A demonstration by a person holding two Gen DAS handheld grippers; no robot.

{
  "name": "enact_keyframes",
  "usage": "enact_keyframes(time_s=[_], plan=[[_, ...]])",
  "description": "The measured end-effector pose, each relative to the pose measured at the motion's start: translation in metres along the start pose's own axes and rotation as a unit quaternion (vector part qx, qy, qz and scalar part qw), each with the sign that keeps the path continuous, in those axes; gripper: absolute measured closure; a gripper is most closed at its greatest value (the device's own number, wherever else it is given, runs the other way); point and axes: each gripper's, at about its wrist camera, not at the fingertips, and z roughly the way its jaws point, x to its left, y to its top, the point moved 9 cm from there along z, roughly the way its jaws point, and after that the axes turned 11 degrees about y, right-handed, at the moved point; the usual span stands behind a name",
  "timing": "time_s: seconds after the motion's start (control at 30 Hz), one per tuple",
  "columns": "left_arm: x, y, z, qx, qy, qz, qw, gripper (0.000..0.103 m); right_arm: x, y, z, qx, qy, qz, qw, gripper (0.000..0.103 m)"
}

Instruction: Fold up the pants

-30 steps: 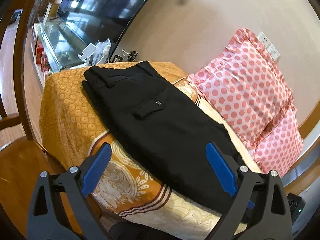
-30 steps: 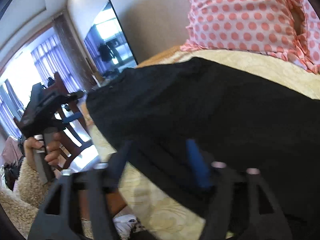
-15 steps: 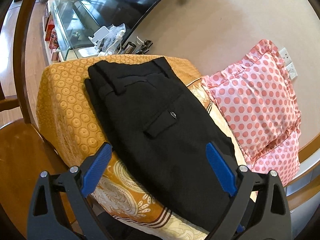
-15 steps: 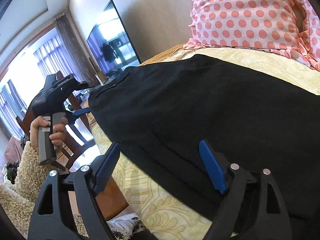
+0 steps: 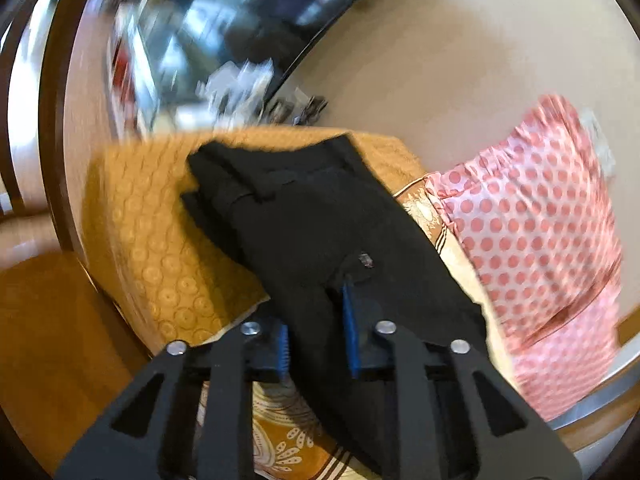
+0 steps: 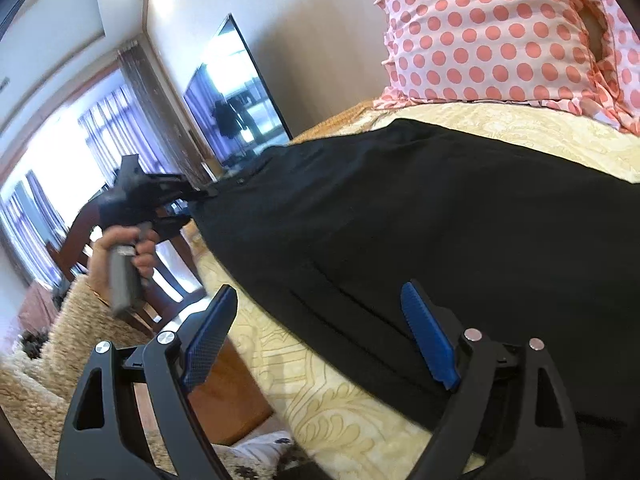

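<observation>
Black pants (image 5: 320,224) lie folded lengthwise on the bed, waistband at the far end, a back pocket button showing. My left gripper (image 5: 316,344) is shut on the near edge of the pants below the pocket. In the right wrist view the pants (image 6: 440,216) spread across the cream bedspread. My right gripper (image 6: 320,340) is open, with its right finger over the pants' near edge and its left finger over the bedspread. The left gripper (image 6: 200,194) shows there too, held by a hand, touching the pants' edge.
An orange and cream patterned bedspread (image 5: 160,240) covers the bed. Pink polka-dot pillows (image 5: 532,240) lie at the right, also in the right wrist view (image 6: 500,32). A wooden chair (image 5: 40,340) stands left of the bed. A TV (image 6: 236,100) hangs on the wall.
My left gripper has moved in onto the pants and shut on their edge; it was open before. My right gripper has stayed open over the pants' near edge.
</observation>
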Motion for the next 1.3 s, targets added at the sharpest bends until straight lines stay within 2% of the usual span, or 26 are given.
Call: enact_keyframes(time_s=[0.07,0.13,0.23,0.3,0.37,0.4,0.43,0.47,0.5,0.53,0.6,0.63,0.73,0.83,0.9,0.93,0.97,1.07,1.17,1.3], plan=[[-0.028,0.003,-0.021,-0.050,0.015,0.066,0.9965,0.086,-0.002,0.001,-0.012,-0.017,0.009,0.009,1.000,0.017],[-0.060,0.001,-0.041,-0.082,0.006,0.114,0.9901,0.087,-0.008,0.003,-0.033,-0.046,0.007,0.021,0.999,0.017],[-0.129,-0.015,-0.074,-0.115,-0.039,0.191,0.9741,0.088,-0.024,0.004,-0.075,-0.097,-0.010,0.047,0.994,0.017],[-0.182,-0.044,-0.095,-0.125,-0.089,0.251,0.9558,0.088,-0.036,0.004,-0.107,-0.136,-0.030,0.063,0.988,0.017],[-0.234,-0.090,-0.118,-0.117,-0.154,0.316,0.9289,0.091,-0.049,0.000,-0.142,-0.177,-0.055,0.078,0.980,0.017],[-0.253,-0.114,-0.125,-0.105,-0.183,0.344,0.9150,0.097,-0.057,-0.003,-0.162,-0.200,-0.072,0.088,0.973,0.017],[-0.272,-0.141,-0.134,-0.088,-0.223,0.373,0.8964,0.103,-0.064,-0.006,-0.180,-0.218,-0.086,0.097,0.967,0.017],[-0.290,-0.178,-0.139,-0.062,-0.256,0.407,0.8749,0.103,-0.071,-0.010,-0.195,-0.233,-0.102,0.106,0.961,0.017],[-0.302,-0.211,-0.142,-0.049,-0.270,0.440,0.8550,0.103,-0.079,-0.015,-0.211,-0.247,-0.122,0.119,0.954,0.017],[-0.311,-0.249,-0.140,-0.052,-0.263,0.489,0.8302,0.103,-0.086,-0.021,-0.224,-0.256,-0.138,0.133,0.948,0.017],[-0.312,-0.292,-0.127,-0.039,-0.249,0.534,0.8074,0.103,-0.098,-0.031,-0.242,-0.269,-0.154,0.155,0.938,0.017],[-0.307,-0.312,-0.115,-0.007,-0.244,0.546,0.8015,0.103,-0.103,-0.036,-0.249,-0.275,-0.158,0.163,0.934,0.017],[-0.291,-0.322,-0.099,0.043,-0.242,0.533,0.8097,0.103,-0.108,-0.045,-0.256,-0.273,-0.158,0.172,0.933,0.016],[-0.274,-0.296,-0.105,0.063,-0.262,0.481,0.8342,0.103,-0.103,-0.025,-0.237,-0.257,-0.119,0.165,0.945,0.016],[-0.260,-0.264,-0.107,0.050,-0.259,0.437,0.8602,0.101,-0.099,-0.004,-0.215,-0.236,-0.075,0.173,0.953,0.016],[-0.254,-0.256,-0.109,0.044,-0.253,0.423,0.8689,0.093,-0.100,0.006,-0.200,-0.219,-0.052,0.186,0.956,0.016],[-0.243,-0.240,-0.108,0.036,-0.241,0.403,0.8820,0.077,-0.101,0.013,-0.191,-0.210,-0.040,0.198,0.957,0.016],[-0.218,-0.205,-0.100,0.026,-0.209,0.348,0.9134,0.063,-0.120,0.032,-0.154,-0.173,-0.007,0.275,0.946,0.017],[-0.195,-0.188,-0.096,0.031,-0.191,0.324,0.9262,0.057,-0.148,0.047,-0.111,-0.123,-0.023,0.334,0.934,0.018],[-0.182,-0.181,-0.096,0.023,-0.181,0.320,0.9297,0.050,-0.161,0.054,-0.075,-0.092,-0.053,0.342,0.934,0.028]])
